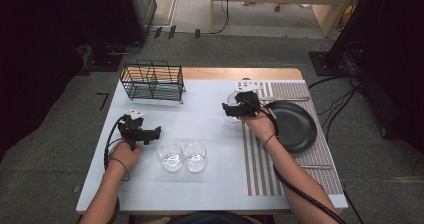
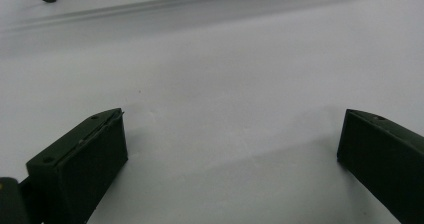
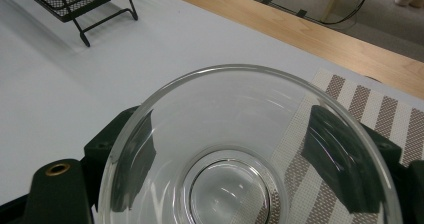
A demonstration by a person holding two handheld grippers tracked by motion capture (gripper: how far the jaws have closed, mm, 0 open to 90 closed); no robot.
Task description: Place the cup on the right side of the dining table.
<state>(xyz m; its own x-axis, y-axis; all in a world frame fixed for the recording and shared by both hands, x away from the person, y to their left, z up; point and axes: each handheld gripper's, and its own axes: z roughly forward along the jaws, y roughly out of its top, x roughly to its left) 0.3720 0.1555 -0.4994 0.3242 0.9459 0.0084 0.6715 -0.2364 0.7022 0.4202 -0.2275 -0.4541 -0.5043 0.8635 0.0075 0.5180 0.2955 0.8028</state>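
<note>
The right gripper (image 1: 231, 110) had its jaws on either side of a clear glass bowl (image 3: 245, 154), pinching it at the left edge of the striped placemat (image 1: 260, 159), just beside the black plate (image 1: 295, 126). The left gripper (image 1: 156, 133) rested low over the bare white table (image 1: 200, 124), its jaws spread wide with nothing between them. 2 more glass bowls (image 1: 182, 156) stood touching each other near it, and a black wire rack (image 1: 152, 81) sat at the far left corner.
</note>
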